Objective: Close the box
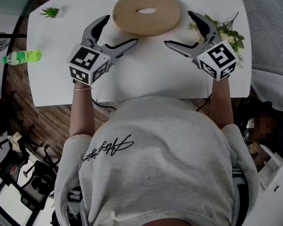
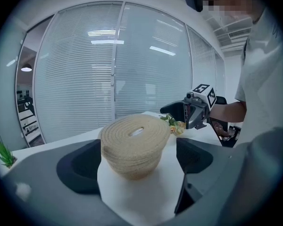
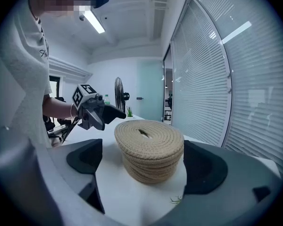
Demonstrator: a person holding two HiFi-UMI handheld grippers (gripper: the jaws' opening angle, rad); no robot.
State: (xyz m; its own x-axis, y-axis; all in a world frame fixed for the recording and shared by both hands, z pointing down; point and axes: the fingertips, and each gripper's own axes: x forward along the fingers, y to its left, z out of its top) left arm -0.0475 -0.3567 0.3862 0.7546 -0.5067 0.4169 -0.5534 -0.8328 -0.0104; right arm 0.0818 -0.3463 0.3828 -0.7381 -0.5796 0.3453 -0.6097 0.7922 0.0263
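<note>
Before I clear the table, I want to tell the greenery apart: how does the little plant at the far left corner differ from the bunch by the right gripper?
The little plant is a small all-green spiky tuft; the bunch is larger, with leaves and pale blossoms. The little plant stands alone, far from both grippers; the bunch lies beside the right gripper, partly hidden by it. Both sit on the white table.
</note>
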